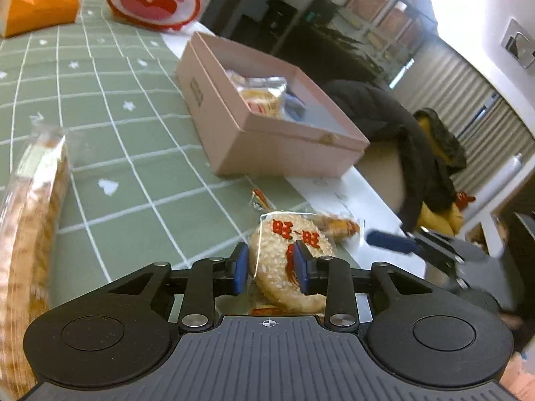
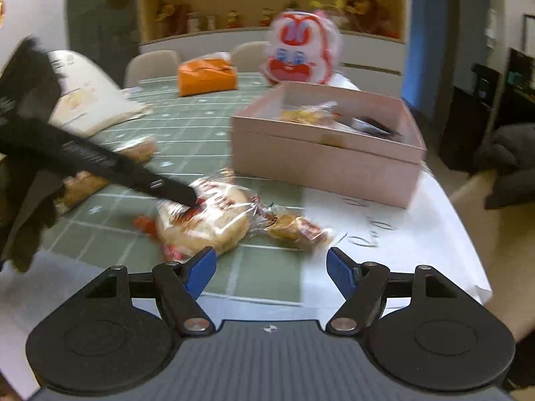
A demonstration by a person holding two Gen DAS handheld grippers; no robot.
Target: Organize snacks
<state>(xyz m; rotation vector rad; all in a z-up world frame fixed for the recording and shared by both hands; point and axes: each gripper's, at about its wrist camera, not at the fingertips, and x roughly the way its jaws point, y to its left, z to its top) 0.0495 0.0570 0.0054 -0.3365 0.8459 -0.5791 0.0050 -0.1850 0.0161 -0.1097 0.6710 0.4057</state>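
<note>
A round rice cracker point(image 1: 287, 260) in clear wrap with red characters lies flat at lower centre of the left wrist view, on the green checked cloth, with a smaller wrapped snack point(image 1: 337, 226) touching its upper right edge. The open pink box point(image 1: 274, 147) sits above them toward the middle of the frame, holding a wrapped cracker pack point(image 1: 262, 95) and something dark that is hard to make out. A long clear-wrapped biscuit pack point(image 1: 33, 220) lies along the left edge, blurred.
</note>
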